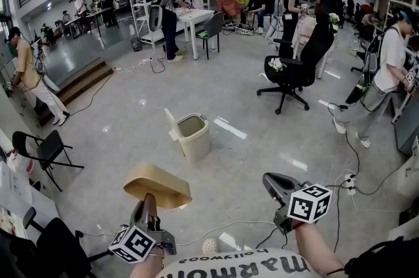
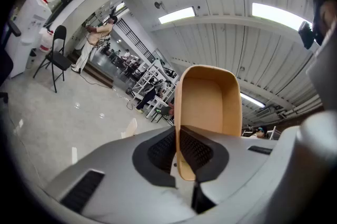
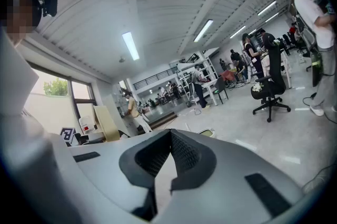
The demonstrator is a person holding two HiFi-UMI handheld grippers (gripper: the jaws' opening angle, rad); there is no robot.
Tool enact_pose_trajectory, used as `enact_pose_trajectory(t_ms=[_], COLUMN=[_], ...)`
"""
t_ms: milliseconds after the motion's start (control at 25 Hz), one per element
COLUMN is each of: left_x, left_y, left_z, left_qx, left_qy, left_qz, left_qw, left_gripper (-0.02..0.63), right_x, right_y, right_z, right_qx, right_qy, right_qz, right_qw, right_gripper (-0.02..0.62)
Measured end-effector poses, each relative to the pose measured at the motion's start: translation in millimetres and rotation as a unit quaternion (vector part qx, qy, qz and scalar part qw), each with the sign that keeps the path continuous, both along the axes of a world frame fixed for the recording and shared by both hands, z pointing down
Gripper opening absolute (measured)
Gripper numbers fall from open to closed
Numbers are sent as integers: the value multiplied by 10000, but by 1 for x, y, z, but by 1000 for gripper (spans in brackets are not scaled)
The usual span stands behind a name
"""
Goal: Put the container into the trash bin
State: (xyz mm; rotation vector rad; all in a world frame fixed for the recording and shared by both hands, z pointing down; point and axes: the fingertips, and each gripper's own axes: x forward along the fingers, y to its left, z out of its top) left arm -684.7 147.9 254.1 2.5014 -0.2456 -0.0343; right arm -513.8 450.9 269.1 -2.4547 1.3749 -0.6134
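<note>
The container (image 1: pixel 157 184) is a tan, shallow tub w/ rounded corners. It is up in the air, low in the head view and a bit left of centre, above the grey floor (image 1: pixel 124 133). Your left tongs (image 1: pixel 149 203) pinch it at one wall. In the left gripper view the container (image 2: pixel 208 107) stands on its edge w/ the hollow side turned to the camera. The two dark pads of the left tongs (image 2: pixel 178 139) are pressed on the thin wall, one on each side.

The trash bin (image 1: pixel 193 137) is beige and stands on the floor in front of the container, farther from you and apart from it. Its lid (image 1: pixel 171 123) is flipped up at the left side, so the mouth is open.

Your right tongs (image 1: pixel 270 178) are low at the right of the head view, apart from the container. In the right gripper view the right tongs (image 3: pixel 169 136) are pressed together at the tips, w/ nothing between them. The bin's mouth (image 3: pixel 207 133) shows just past them.

A thin cable (image 1: pixel 222 225) lies on the floor near you. Beyond the bin, to the right, is a black office chair (image 1: pixel 291 70). At the far side several persons stand near a white tabletop (image 1: pixel 193 14).
</note>
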Motion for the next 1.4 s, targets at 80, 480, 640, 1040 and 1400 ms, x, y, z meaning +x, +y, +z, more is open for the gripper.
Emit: enact_pose_trajectory(t_ms=[80, 480, 640, 1040, 1400], left_x=[0, 12, 26, 82, 129], left_y=[-2, -17, -31, -84, -122], left_z=[1, 9, 13, 30, 33], left_qx=[-1, -89, -141, -95, 50], left_qy=[-8, -64, -101, -636, -711], left_qz=[-6, -10, 38, 333, 614], left_qw=[10000, 9999, 9998, 9974, 9956], left_gripper=[28, 28, 28, 28, 28], right_x=[1, 12, 24, 67, 84], right_y=[-1, -16, -26, -73, -133], right_z=[2, 9, 9, 15, 10], right_qx=[-30, -197, -195, -414, -519], right_qy=[-13, -36, -97, -314, -211], right_qz=[1, -5, 80, 453, 558], right_qw=[10000, 9998, 9997, 9976, 9969], right_gripper=[2, 2, 3, 3, 3])
